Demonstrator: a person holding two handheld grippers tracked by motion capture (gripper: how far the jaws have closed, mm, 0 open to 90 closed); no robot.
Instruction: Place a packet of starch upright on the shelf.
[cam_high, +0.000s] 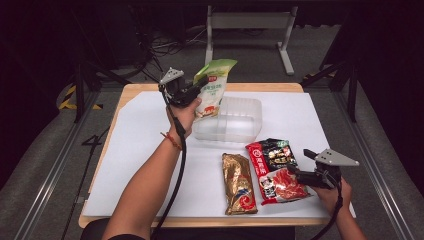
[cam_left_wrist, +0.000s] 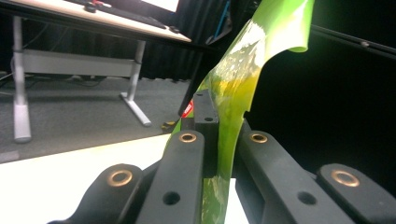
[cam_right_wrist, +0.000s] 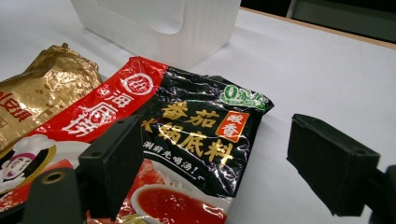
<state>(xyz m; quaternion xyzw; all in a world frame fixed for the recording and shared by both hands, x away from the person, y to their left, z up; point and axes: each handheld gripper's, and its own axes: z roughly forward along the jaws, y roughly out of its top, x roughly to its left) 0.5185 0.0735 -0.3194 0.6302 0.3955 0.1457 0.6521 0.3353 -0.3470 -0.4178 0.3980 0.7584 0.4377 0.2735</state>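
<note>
left gripper (cam_high: 200, 86) is clamped on the top edge of the green pouch (cam_high: 214, 87), which hangs over the near-left rim of the clear tub (cam_high: 240, 117); best to carry it right until it clears the wall, then lower it in flat; right gripper (cam_high: 296, 172) rests wide open with nothing in it, over the red and black packet (cam_high: 275, 170); gold packet (cam_high: 239, 183) lies near, bare bench (cam_high: 135, 150) to the left.

open tool (cam_right_wrist: 219, 168) over red-black packet (cam_right_wrist: 187, 126)
</note>
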